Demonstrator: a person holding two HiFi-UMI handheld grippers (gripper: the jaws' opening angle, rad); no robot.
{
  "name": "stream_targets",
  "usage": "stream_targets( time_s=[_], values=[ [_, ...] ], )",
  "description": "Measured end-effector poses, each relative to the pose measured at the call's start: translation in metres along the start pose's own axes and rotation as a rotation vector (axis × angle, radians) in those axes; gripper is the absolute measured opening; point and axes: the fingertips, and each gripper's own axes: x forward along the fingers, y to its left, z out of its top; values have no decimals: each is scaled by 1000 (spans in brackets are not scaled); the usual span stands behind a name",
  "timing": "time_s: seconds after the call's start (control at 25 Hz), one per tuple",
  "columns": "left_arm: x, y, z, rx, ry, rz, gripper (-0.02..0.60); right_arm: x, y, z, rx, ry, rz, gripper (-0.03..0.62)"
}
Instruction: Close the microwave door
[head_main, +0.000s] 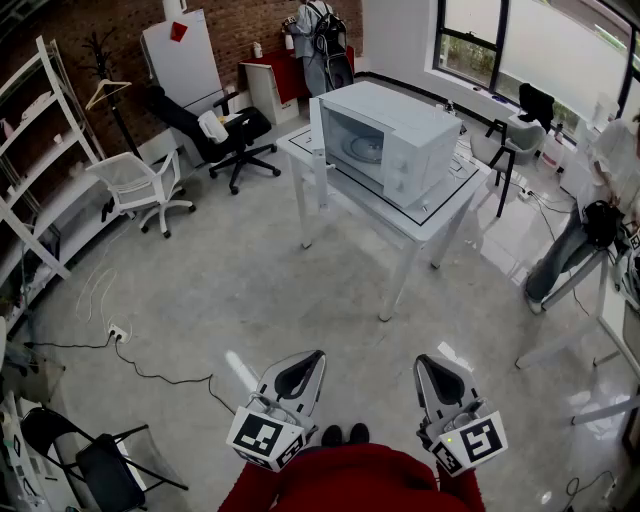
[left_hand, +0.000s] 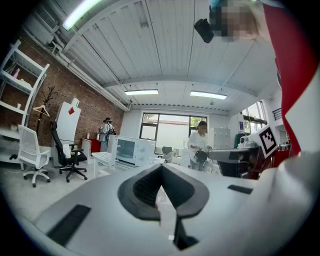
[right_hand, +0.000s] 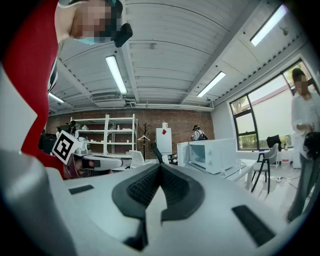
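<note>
A white microwave (head_main: 400, 140) stands on a white table (head_main: 440, 215) across the room, its door (head_main: 317, 135) swung open at its left end, showing the cavity and turntable. Both grippers are held low, close to the person's body and far from the microwave. My left gripper (head_main: 313, 357) is shut with nothing between its jaws, and my right gripper (head_main: 426, 362) is shut and empty too. In the left gripper view the microwave (left_hand: 135, 150) is small beyond the shut gripper (left_hand: 161, 168). The right gripper view shows the microwave (right_hand: 216, 155) right of its gripper (right_hand: 160, 167).
A black office chair (head_main: 235, 135) and a white chair (head_main: 140, 185) stand left of the table. White shelving (head_main: 40, 170) lines the left wall. A cable (head_main: 150, 375) and a folding chair (head_main: 100, 465) are on the floor near left. One person (head_main: 320, 45) stands at the back, another (head_main: 600, 200) at right.
</note>
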Motion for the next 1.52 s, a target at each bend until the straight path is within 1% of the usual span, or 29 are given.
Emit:
stream_targets(
  time_s=[0.56, 0.76, 1.04, 1.32, 1.52],
  values=[
    [7, -3, -5, -11, 11, 0, 9, 1, -5, -5, 11, 10, 11, 12],
    [10, -3, -10, -22, 17, 4, 9, 0, -10, -8, 23, 6, 9, 12],
    [20, -3, -7, -26, 9, 13, 9, -2, -21, -11, 43, 6, 13, 14],
    [35, -6, -2, -5, -5, 33, 9, -7, -41, -7, 42, -15, 3, 12],
    [42, -9, 6, 16, -18, 56, 9, -9, -50, -5, 44, -24, 22, 14]
  ],
)
